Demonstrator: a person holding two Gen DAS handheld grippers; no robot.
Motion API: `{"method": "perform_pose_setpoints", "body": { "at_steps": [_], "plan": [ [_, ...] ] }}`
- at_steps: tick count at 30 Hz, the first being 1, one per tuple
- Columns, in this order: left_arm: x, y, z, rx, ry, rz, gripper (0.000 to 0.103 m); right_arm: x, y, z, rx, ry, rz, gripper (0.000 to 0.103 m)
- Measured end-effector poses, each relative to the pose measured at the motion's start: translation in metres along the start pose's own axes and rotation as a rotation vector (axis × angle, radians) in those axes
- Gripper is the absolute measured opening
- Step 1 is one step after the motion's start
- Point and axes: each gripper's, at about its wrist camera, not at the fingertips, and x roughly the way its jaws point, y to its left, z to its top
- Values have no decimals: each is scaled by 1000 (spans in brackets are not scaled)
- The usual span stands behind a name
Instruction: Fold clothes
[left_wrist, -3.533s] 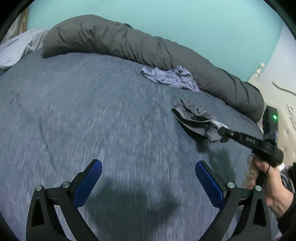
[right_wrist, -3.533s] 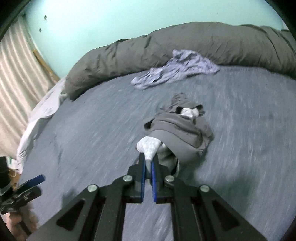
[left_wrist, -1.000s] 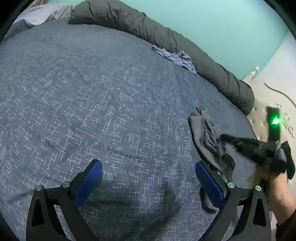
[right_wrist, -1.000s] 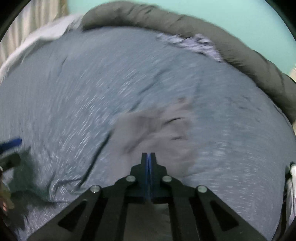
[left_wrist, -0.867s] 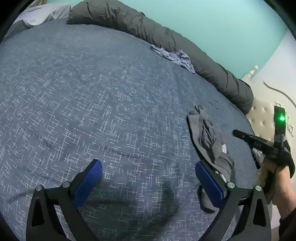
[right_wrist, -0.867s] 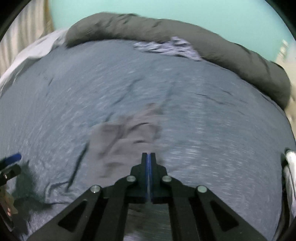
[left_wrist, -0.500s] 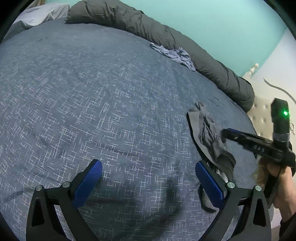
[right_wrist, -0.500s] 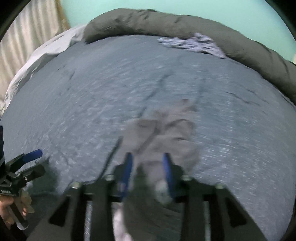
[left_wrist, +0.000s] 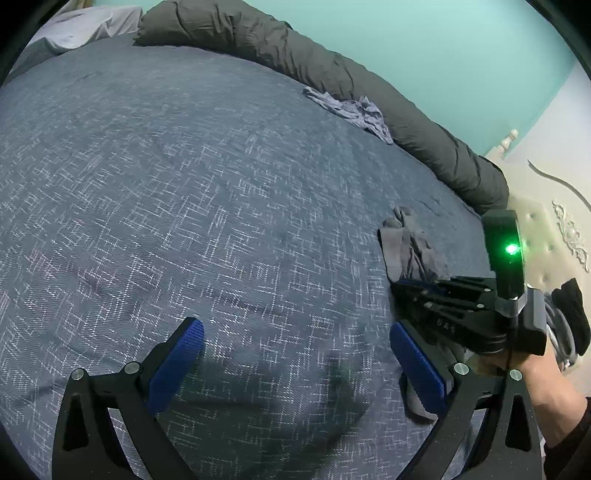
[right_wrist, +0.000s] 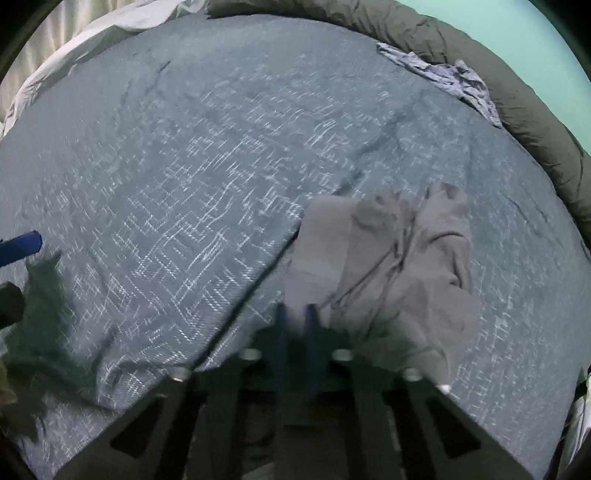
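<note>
A crumpled grey garment (right_wrist: 399, 266) lies on the blue bed cover (right_wrist: 221, 166); it also shows in the left wrist view (left_wrist: 410, 251) at the right. My right gripper (right_wrist: 294, 314) hovers at the garment's near left edge, blurred, its blue pads a narrow gap apart with nothing between them. It shows from the side in the left wrist view (left_wrist: 400, 286), low over the garment. My left gripper (left_wrist: 291, 354) is wide open and empty above bare cover, left of the garment.
A second blue-grey garment (left_wrist: 351, 110) lies crumpled at the far side against a rolled dark grey duvet (left_wrist: 369, 92). A white sheet (right_wrist: 92, 44) lies at the far left. A cream headboard (left_wrist: 546, 229) stands right. More clothes (left_wrist: 569, 325) lie beside the right hand.
My right gripper let go of the grey garment, opened wide, and has now narrowed to a small gap while moving to the garment's left edge. My left gripper stayed open, almost still.
</note>
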Motion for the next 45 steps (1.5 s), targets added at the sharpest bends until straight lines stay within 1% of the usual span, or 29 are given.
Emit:
{"method": "perform_pose_setpoints", "body": {
  "at_steps": [4,7,10,13,18,23,26,31,33,34,35,36,37,38,39,45],
  "plan": [
    [2,0,0,-2,7,-4,103,-31,-28,-4,95,-97,0,1],
    [4,-1,-1,-3,14,-7,103,-58,-63,-14,194,-161,-9,1],
    [5,-5,-2,6,19,-9,103,-82,-90,-29,268,-208,-37,1],
    [8,-11,-4,20,26,-18,103,-94,-117,-47,358,-238,-58,1],
    [15,-24,-11,61,51,-37,103,-99,-146,-88,472,-247,-128,1],
    [20,-35,-14,94,63,-44,103,-84,-183,-123,603,-177,-145,1],
    [24,-41,-15,112,71,-48,103,-84,-187,-134,613,-176,-146,1],
    [28,-50,-17,142,86,-68,103,-79,-177,-147,659,-215,-91,2],
    [29,-53,-17,158,89,-71,103,-77,-173,-157,719,-213,-86,8],
    [30,-54,-18,163,90,-69,103,-77,-172,-164,767,-217,-84,17],
    [31,-55,-18,168,91,-66,103,-80,-171,-173,826,-238,-70,24],
    [33,-55,-18,168,93,-59,103,-83,-170,-182,885,-262,-47,26],
    [33,-53,-18,167,93,-56,103,-86,-165,-192,941,-293,-7,29],
    [33,-52,-17,166,93,-53,103,-88,-159,-200,984,-314,32,29],
    [34,-51,-17,163,93,-47,103,-87,-153,-203,999,-316,65,29],
    [35,-45,-17,157,89,-20,103,-71,-115,-190,967,-302,229,29]
  ]
}}
